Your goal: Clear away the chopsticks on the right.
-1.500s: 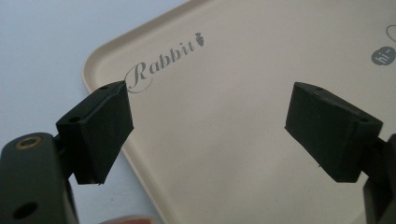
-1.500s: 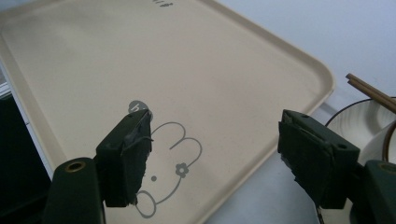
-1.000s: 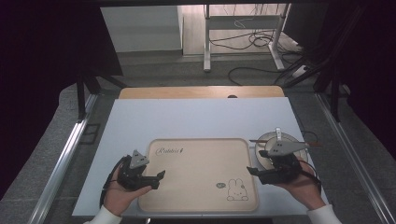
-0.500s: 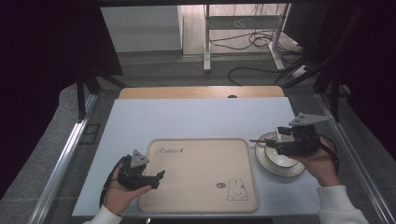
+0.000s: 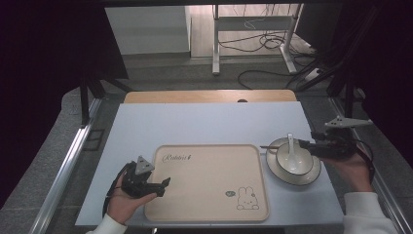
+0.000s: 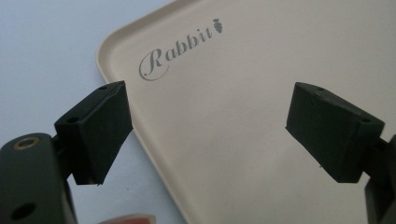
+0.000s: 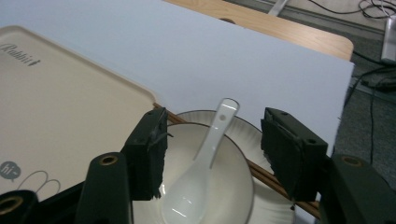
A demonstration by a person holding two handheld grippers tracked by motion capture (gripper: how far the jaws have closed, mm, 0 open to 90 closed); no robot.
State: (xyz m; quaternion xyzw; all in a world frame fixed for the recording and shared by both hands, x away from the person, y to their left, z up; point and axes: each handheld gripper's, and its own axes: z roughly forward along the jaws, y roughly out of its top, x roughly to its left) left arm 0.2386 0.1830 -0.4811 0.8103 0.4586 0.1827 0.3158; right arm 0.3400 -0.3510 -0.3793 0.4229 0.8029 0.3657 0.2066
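tabletop [image 5: 204,124]: white sheet across the centre of the high view; nothing lifted off it.
tray [image 5: 209,180]: beige, rabbit print, lower centre of the high view, bare. Likely the target; loading not started.
plate [image 5: 272,168]: lower right of the high view, just beside the tray's right edge, carrying the bowl.
bowl [image 5: 302,163]: white, sits on the plate, off the tray.
spoon [image 7: 205,154]: white, lies in the bowl, handle toward the top of the right gripper view.
chopsticks [image 7: 266,173]: dark pair, across the plate behind the bowl.
right gripper [image 7: 212,149]: jaws spread, straddling bowl and spoon, no grip yet.
left gripper [image 6: 205,126]: jaws wide apart over the tray's upper-left corner, holding nothing.
progress: early; grasp and transfer all left.
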